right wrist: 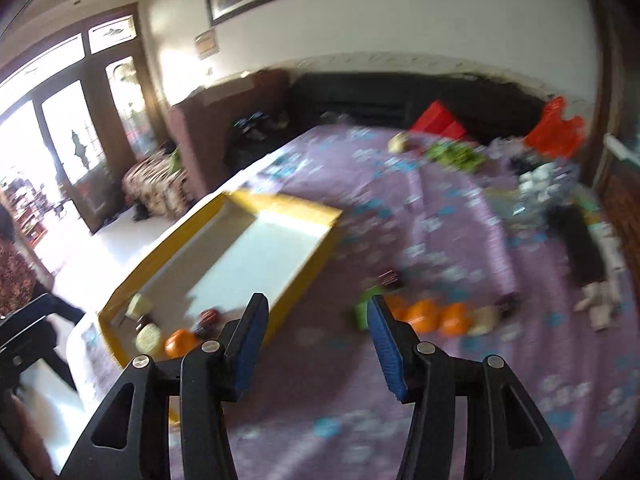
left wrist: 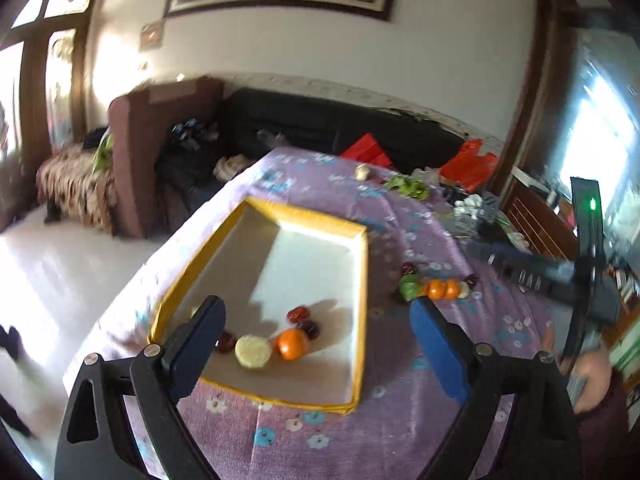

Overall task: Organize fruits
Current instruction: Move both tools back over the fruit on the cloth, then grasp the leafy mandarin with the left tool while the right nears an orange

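Jaws released on left gripper (left wrist: 316, 322) and right gripper (right wrist: 318, 320); shallow yellow-rimmed cardboard tray (left wrist: 362, 280), frame centre, holds round orange mandarin (left wrist: 293, 344), cut pale lemon half (left wrist: 253, 351).

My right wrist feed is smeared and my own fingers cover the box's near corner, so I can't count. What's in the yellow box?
Observer: In the yellow box lie an orange, a cut lemon half and three dark red fruits, all at its near end.
Operator: Is the left gripper carrying anything?
Observer: No. The left gripper is open, with nothing between its fingers, above the box's near end.
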The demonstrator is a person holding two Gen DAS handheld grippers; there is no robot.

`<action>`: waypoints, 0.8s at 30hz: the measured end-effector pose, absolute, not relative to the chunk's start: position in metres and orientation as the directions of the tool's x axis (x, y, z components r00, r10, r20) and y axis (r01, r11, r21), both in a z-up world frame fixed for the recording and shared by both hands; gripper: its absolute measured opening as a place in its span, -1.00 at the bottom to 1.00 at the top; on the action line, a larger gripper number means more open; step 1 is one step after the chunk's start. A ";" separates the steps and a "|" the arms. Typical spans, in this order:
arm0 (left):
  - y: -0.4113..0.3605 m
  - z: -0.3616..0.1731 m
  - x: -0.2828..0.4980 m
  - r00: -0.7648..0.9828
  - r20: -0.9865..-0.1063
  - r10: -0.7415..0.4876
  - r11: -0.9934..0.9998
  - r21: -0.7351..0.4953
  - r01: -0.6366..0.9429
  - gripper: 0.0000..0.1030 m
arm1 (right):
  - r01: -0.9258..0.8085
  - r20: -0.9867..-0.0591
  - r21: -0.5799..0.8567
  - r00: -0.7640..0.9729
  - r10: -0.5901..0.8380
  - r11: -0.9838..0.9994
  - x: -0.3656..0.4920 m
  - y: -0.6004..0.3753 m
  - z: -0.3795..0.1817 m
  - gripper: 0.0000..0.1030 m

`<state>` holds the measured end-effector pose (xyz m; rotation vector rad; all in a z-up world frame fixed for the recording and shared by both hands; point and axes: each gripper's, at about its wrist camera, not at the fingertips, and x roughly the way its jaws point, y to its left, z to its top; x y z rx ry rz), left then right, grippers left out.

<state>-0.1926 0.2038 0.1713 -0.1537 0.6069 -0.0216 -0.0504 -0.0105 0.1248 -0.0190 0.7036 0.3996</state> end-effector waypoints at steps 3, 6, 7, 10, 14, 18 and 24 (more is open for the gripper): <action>0.179 0.210 -0.190 0.855 -0.512 -0.086 0.995 -0.080 0.052 0.81 | -0.252 -0.574 0.045 0.785 0.231 0.967 -0.042 -0.057 0.170 0.18; 0.164 0.243 -0.178 0.875 -0.472 -0.107 0.994 -0.043 0.098 0.84 | -0.130 -0.507 -0.030 0.856 0.097 0.991 -0.033 -0.104 0.221 0.29; 0.159 0.252 -0.172 0.878 -0.466 -0.114 0.993 -0.043 0.106 0.85 | -0.096 -0.490 -0.046 0.870 0.062 0.994 -0.030 -0.119 0.237 0.31; 0.150 0.272 -0.145 0.874 -0.462 -0.152 0.988 -0.086 0.126 0.93 | -0.007 -0.460 -0.075 0.888 -0.029 0.997 -0.020 -0.155 0.273 0.55; 0.136 0.246 -0.112 0.835 -0.518 -0.185 0.982 -0.125 0.140 0.96 | -0.016 -0.501 -0.028 0.866 0.000 0.999 -0.007 -0.173 0.255 0.63; 0.120 0.179 -0.076 0.732 -0.643 -0.224 0.974 -0.157 0.161 0.93 | -0.113 -0.632 0.106 0.759 0.154 0.988 0.018 -0.158 0.159 0.61; 0.104 0.116 -0.041 0.608 -0.754 -0.249 0.967 -0.162 0.195 -0.23 | -0.112 -0.751 0.252 0.604 0.268 0.961 0.054 -0.144 0.050 0.24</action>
